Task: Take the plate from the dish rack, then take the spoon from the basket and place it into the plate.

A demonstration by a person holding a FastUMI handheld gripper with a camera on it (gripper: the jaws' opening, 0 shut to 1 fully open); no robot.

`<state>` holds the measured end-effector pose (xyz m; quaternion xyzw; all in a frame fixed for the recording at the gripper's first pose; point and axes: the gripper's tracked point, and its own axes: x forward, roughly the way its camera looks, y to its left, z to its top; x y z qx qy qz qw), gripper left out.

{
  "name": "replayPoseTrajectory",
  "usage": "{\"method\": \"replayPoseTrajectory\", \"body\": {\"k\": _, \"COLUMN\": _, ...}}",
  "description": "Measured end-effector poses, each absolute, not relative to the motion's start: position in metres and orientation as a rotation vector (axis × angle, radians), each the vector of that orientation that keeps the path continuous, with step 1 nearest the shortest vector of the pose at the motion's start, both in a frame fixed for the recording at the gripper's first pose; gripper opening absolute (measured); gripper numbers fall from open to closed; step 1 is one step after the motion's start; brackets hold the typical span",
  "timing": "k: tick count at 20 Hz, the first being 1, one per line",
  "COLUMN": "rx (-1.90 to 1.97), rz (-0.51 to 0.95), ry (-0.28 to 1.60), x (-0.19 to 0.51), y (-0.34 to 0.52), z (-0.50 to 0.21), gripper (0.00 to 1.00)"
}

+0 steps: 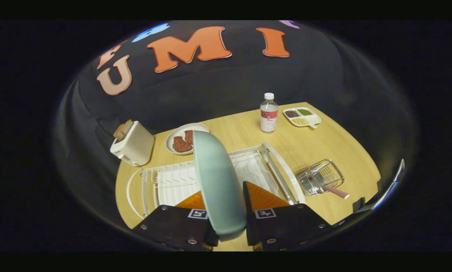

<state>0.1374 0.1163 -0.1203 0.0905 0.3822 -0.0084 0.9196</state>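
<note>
Plate: pale green, held on edge and nearly upright between the two fingers of my gripper at the lower centre of the frame. I read both fingers as pressing on it, one on each face, with the gap between them no wider than the plate itself. The plate's lower rim sits down between the finger bases; its upper rim rises toward the centre of the frame and covers part of what lies behind.

Dish rack: white, wire-framed, on a ribbed drain tray, lying on the wooden table directly behind and below the plate. It spans from the lower left of the frame to just right of centre.

Basket: small wire mesh type, right of the rack at the lower right of the frame, apart from the rack's edge. The spoon rests in it; I see only its reddish handle, which projects out over the basket rim toward the lower right. The spoon's bowl is too small to make out.

Other items on the table:
- White toaster at the left of the frame, with toast standing in its slot.
- White dish holding reddish-brown pieces of food, just right of the toaster and partly behind the plate's upper rim.
- Clear bottle with a white cap, upright, upper centre-right.
- White divided tray with three filled compartments, just right of the bottle.
</note>
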Motion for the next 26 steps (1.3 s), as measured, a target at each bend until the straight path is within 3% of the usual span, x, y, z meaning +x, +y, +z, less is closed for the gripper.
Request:
{"method": "replayPoseTrajectory", "body": {"k": 12, "rx": 0.482, "rz": 0.153, "ry": 0.864, "x": 0.018, "y": 0.110, "z": -0.139, "gripper": 0.29}}
{"method": "replayPoseTrajectory", "body": {"k": 26, "rx": 0.730, "rz": 0.148, "ry": 0.955, "x": -0.077, "y": 0.057, "z": -0.219, "gripper": 0.29}}
